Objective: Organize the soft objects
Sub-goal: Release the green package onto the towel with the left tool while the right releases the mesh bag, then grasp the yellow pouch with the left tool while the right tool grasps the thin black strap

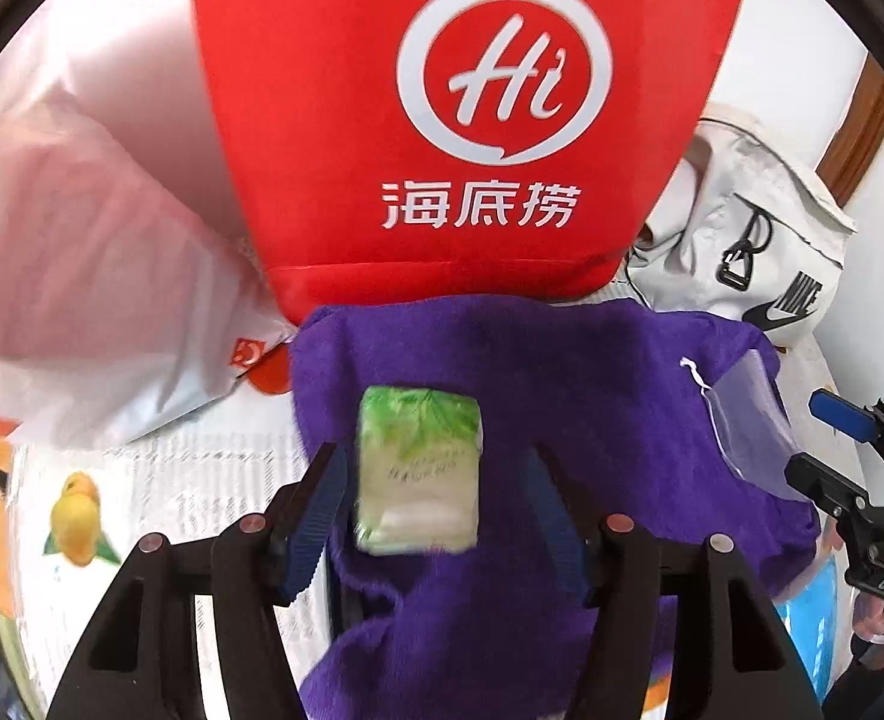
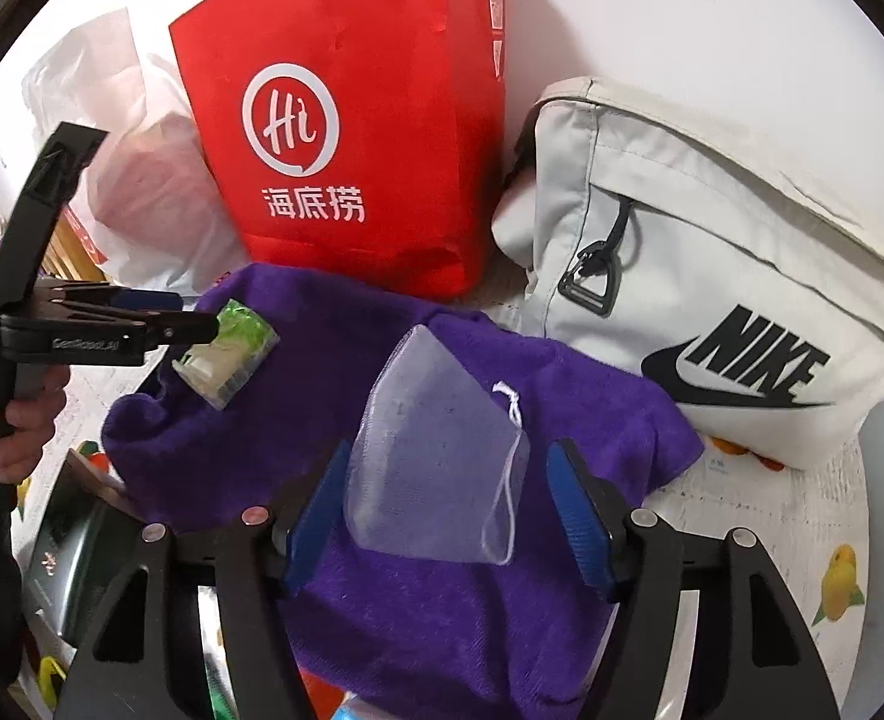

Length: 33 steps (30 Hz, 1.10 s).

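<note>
A purple towel (image 1: 502, 372) (image 2: 298, 432) lies crumpled on the table. A green-and-white tissue pack (image 1: 419, 468) (image 2: 226, 354) is above it, blurred, between the wide-open jaws of my left gripper (image 1: 436, 480) (image 2: 202, 324); no pad touches it in the left wrist view. A translucent drawstring mesh pouch (image 2: 436, 468) (image 1: 748, 420) lies on the towel between the open jaws of my right gripper (image 2: 448, 498) (image 1: 850, 438), untouched.
A red paper bag (image 1: 454, 120) (image 2: 352, 138) stands behind the towel. A white Nike bag (image 2: 712, 276) (image 1: 742, 240) lies to the right, a white plastic bag (image 1: 82, 252) (image 2: 136, 192) to the left. The tablecloth (image 1: 172, 492) has a fruit print.
</note>
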{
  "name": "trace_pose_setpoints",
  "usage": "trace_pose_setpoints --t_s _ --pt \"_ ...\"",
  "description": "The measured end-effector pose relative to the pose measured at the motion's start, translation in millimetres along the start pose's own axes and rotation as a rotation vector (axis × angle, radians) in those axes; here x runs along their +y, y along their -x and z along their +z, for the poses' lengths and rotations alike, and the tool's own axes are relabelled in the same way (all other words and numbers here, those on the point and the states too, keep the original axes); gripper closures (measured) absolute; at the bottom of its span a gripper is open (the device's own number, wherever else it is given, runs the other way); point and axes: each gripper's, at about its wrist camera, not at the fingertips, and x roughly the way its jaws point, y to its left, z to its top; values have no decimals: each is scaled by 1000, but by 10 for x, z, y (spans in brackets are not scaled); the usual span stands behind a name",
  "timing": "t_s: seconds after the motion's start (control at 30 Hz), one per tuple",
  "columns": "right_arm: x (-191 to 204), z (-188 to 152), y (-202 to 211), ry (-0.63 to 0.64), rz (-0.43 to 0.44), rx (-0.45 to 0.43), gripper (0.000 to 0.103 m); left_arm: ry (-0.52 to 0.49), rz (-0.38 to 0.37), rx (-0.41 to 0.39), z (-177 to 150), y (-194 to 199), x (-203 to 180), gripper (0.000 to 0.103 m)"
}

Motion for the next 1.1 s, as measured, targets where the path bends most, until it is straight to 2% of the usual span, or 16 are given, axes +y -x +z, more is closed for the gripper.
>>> trace_pose_setpoints --t_s 0.13,0.23,0.33,0.67,0.73,0.9,1.1 --pt "88 -67 148 -8 -5 -4 34 -30 29 -50 -128 270 -16 43" --pt "205 -131 300 -4 -41 -20 32 -28 14 -44 -272 452 11 43" --pt "314 -223 499 -19 -65 -38 25 -28 35 -34 -426 569 -47 43" --pt "546 -633 1131 -82 -129 -66 21 20 -21 -14 -1068 1087 -97 43" --pt "568 -738 1263 -86 -108 -80 21 25 -40 -32 -1231 1205 -133 43" --pt "626 -1058 1637 -109 -71 -128 21 57 -33 -65 -1602 1430 -189 43" --pt "665 -1431 1952 -161 -28 -154 21 56 -93 -75 -2022 1576 -285 43"
